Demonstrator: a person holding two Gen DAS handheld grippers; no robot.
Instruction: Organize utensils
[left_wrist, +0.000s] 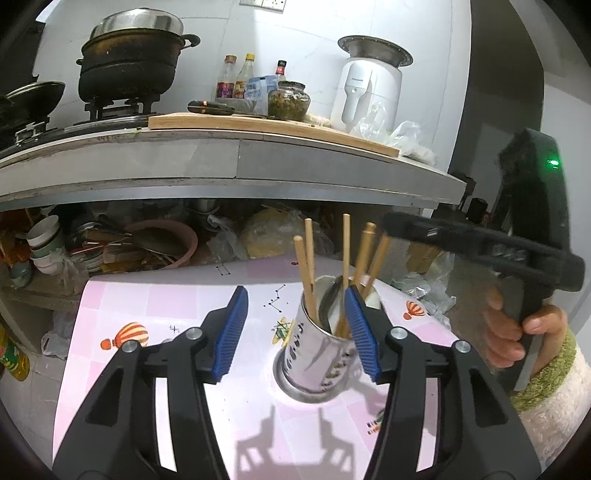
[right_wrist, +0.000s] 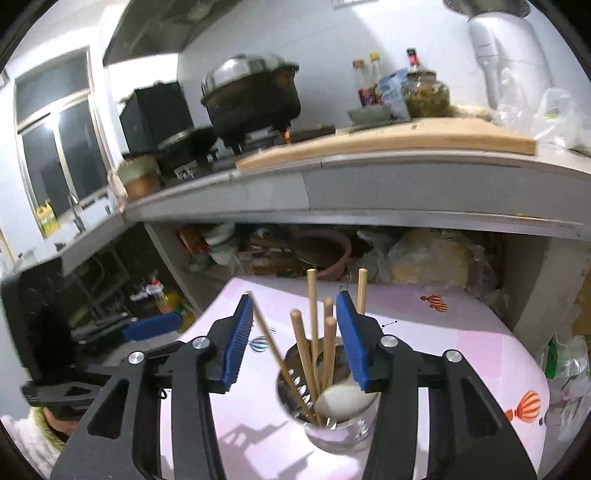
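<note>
On the pink table (left_wrist: 155, 295), a steel holder (right_wrist: 343, 424) holds chopsticks (right_wrist: 314, 332) and spoon (right_wrist: 343, 402); both tongs released.

Left gripper (left_wrist: 295, 299): jaws apart, nothing clamped, angled downward. Right gripper (right_wrist: 295, 306): jaws apart, nothing clamped, angled downward. A hand (left_wrist: 517, 336) grasps the right gripper's handle.

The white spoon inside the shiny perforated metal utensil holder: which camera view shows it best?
The right wrist view. It looks down into the shiny perforated metal utensil holder, so the white spoon shows its whole rounded bowl beside the wooden chopsticks. The left wrist view shows only a white sliver behind a blue pad.
</note>
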